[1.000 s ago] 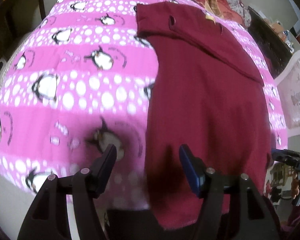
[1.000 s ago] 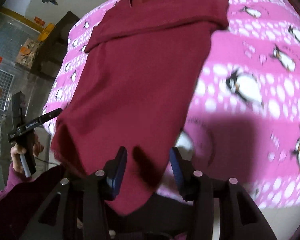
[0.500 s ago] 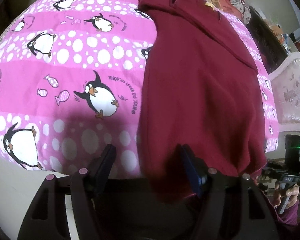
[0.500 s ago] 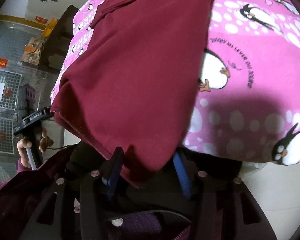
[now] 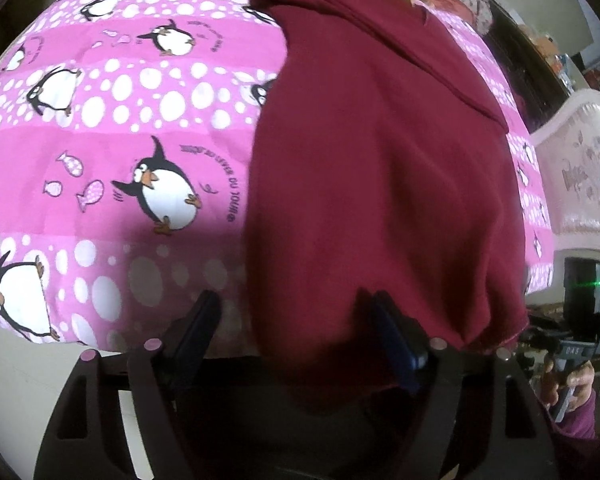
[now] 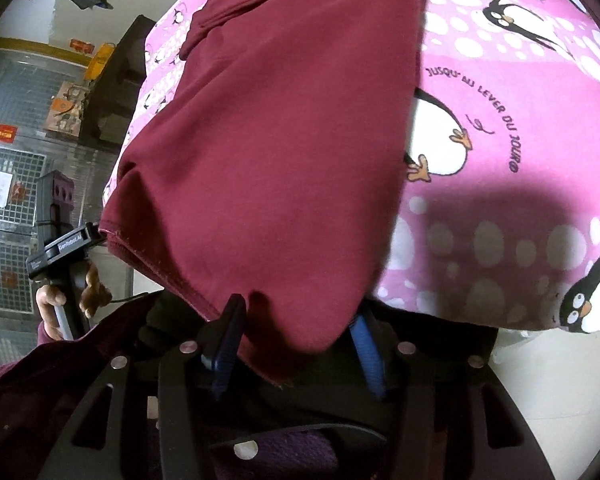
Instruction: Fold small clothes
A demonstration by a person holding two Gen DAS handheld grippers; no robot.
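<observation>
A dark red garment [image 5: 380, 168] is laid along the right half of the left wrist view, on a pink penguin quilt [image 5: 112, 120] that fills the left half. Its near hem hangs over the bed edge toward the bottom of both frames, and a folded band crosses its far end at the upper centre.

The left gripper [image 5: 300, 328] is seen at lower centre with fingers spread wide; the hem corner droops between them, not yet pinched. In the right wrist view the right gripper [image 6: 296, 340], at lower centre, is likewise spread, with the other hem corner [image 6: 300, 344] hanging between its blue pads [image 6: 366, 344].

The cloth is judged soft, light and limp, likely a knit: it sags and creases under its own weight and would not hold shape when lifted. A hold is best taken at the two near hem corners, through all layers, since a single layer would likely slide apart. Both corners would need lifting together, or the fold is likely to skew.
</observation>
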